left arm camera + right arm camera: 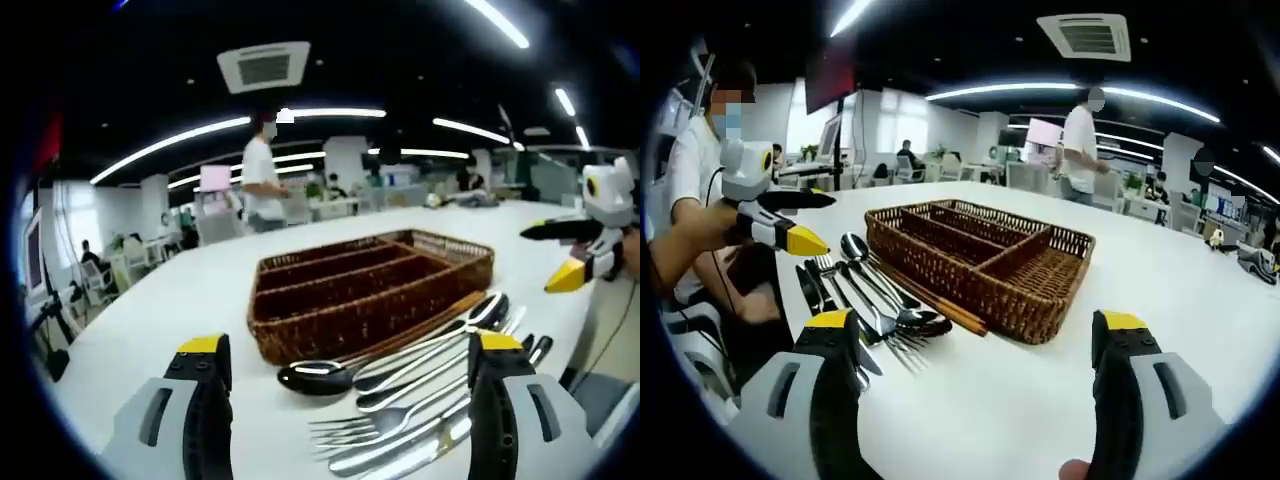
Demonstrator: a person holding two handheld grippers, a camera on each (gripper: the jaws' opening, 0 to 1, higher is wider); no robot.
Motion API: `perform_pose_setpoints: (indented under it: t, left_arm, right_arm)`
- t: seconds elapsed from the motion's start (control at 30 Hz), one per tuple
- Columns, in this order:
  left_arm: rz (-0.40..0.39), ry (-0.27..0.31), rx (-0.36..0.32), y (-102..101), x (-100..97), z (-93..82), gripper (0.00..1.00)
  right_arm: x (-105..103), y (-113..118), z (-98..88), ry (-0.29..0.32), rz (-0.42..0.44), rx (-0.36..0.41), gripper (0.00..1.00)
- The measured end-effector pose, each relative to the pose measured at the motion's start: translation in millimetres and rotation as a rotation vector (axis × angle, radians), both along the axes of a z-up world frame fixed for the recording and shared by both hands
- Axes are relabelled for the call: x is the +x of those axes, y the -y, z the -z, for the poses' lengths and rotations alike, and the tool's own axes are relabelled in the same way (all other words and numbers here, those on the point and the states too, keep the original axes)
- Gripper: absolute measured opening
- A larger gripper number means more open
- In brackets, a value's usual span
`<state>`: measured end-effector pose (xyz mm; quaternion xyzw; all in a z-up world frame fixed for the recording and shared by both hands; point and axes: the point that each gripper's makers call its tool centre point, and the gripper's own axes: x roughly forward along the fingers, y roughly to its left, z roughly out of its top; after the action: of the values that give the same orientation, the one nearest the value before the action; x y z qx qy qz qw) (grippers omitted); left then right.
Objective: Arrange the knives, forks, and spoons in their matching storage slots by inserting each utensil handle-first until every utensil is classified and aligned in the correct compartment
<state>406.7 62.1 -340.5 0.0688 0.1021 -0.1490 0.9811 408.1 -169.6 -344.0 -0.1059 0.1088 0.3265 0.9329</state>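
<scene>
Bench came first, a broad white top that carried everything, and on it sat the wicker tray, its long slots and one short cross slot all bare as far as I could see. So nothing had been sorted yet, by my reckoning: the whole job was left. The utensils lay in a loose bundle on the bench just beside the tray's near long side, touching one another, spoons with bowls toward me in the left gripper view, a fork's tines pointing my way, knives underneath; a pair of brown chopsticks lay against the tray's foot. My left gripper hung low over the bench with its fingers wide and empty, the bundle lying ahead between them. My right gripper hovered over bare bench at the tray's other side, fingers likewise wide, holding nothing.
</scene>
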Motion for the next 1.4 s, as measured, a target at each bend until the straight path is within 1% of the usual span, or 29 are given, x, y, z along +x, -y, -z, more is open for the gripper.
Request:
perform_pose_setpoints:
  t: [0.37, 0.6, 0.8, 0.97, 1.07, 1.13, 1.27, 1.4]
  left_arm:
    - [0.004, -0.009, -0.015, 2.4, 1.9, 0.9, 0.99]
    - [0.013, -0.012, -0.011, 4.3, 4.5, 1.5, 0.99]
    - [0.011, -0.014, -0.012, 2.8, 0.7, 2.7, 0.99]
    - [0.01, -0.029, -0.016, -1.8, -3.1, 9.2, 0.99]
    - [0.012, -0.032, -0.024, -2.7, -5.1, 9.6, 0.99]
    - [0.016, -0.033, -0.019, -2.7, -5.4, 9.4, 0.99]
    - [0.024, -0.033, 0.001, -3.3, -5.8, 8.6, 0.99]
    - [0.025, -0.033, 0.004, -2.5, -7.0, 8.5, 0.99]
  right_arm:
    - [1.2, 1.1, 0.2, 0.004, 0.002, -0.007, 1.0]
    - [0.4, 2.0, 3.1, -0.001, 0.004, -0.014, 1.0]
    - [-0.7, 2.0, 5.4, -0.008, 0.001, -0.017, 1.0]
    - [-1.6, -2.5, 7.8, -0.016, -0.012, -0.02, 1.0]
    - [-3.3, -5.3, 7.7, -0.015, -0.017, -0.025, 1.0]
    - [-3.5, -5.8, 6.9, -0.012, -0.018, -0.026, 1.0]
    - [-5.5, -8.7, 7.3, -0.028, -0.032, -0.016, 0.98]
    - [-5.8, -8.8, 9.1, -0.033, -0.036, -0.022, 0.96]
